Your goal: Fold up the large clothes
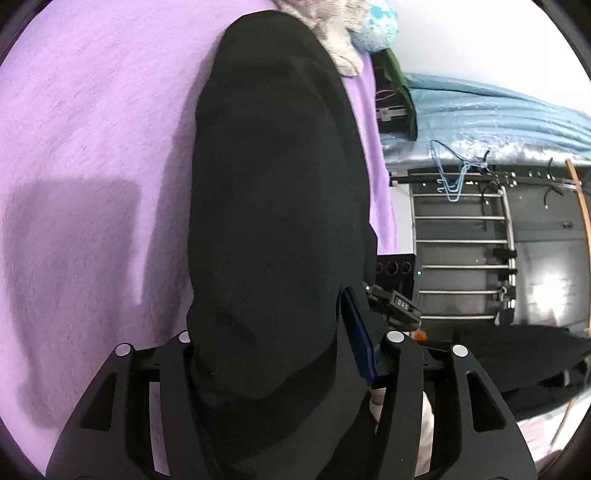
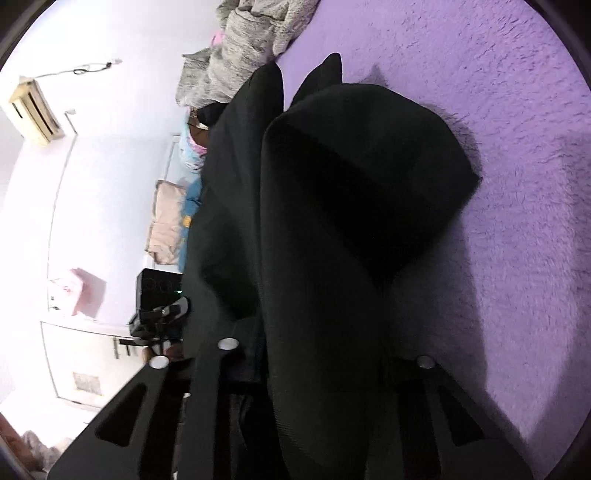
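A large black garment (image 1: 273,206) hangs from my left gripper (image 1: 288,354), which is shut on its edge, and it drapes over the purple fleece bedspread (image 1: 92,155). In the right wrist view the same black garment (image 2: 354,206) is bunched between the fingers of my right gripper (image 2: 325,354), which is shut on it, with folded layers trailing onto the purple bedspread (image 2: 517,184). The fingertips of both grippers are hidden by cloth. The other gripper (image 1: 397,308) shows at the garment's right edge in the left view.
A grey fuzzy blanket (image 2: 240,48) and a blue patterned pillow (image 1: 376,29) lie at the bed's far end. Beside the bed stand a metal rack with blue hangers (image 1: 454,181), a blue quilt (image 1: 498,122) and a black device (image 2: 155,291). White wall and air conditioner (image 2: 33,114) beyond.
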Available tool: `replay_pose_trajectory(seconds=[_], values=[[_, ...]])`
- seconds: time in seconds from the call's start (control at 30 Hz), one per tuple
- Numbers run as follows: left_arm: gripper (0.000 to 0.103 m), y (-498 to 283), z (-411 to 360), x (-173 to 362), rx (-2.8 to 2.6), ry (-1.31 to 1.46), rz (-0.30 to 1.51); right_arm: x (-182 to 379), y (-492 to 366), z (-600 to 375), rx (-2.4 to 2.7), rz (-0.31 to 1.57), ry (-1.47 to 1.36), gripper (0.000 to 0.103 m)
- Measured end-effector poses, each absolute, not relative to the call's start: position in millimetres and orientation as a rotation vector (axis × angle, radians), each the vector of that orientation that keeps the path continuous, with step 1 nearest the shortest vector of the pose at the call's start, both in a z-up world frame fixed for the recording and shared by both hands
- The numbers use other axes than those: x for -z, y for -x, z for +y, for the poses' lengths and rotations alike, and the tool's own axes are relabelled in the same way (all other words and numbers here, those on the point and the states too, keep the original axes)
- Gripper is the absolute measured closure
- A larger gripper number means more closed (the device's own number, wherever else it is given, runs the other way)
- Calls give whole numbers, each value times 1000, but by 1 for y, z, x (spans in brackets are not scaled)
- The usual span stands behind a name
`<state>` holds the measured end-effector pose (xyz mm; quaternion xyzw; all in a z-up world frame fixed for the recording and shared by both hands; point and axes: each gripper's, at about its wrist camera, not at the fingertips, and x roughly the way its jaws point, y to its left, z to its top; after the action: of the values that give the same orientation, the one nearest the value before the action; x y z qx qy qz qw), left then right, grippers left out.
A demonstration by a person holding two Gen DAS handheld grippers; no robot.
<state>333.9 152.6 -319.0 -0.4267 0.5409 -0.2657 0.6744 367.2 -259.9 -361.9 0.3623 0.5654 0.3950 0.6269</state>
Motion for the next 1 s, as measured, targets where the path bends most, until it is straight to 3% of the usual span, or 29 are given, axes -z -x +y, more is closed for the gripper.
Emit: replay_pose_trajectory(seconds=[0.2,0.67,1.0], values=[[71,-319,143,293,637,941,1170,326,-346,-262,-974,1181,-808,93],[72,-234,123,166,670,914,1057,191,-251,-271,-1077,1032,-773,93],[72,-179,184,102,594,931,968,128,-229,-203,-1142,1030,-685,93]])
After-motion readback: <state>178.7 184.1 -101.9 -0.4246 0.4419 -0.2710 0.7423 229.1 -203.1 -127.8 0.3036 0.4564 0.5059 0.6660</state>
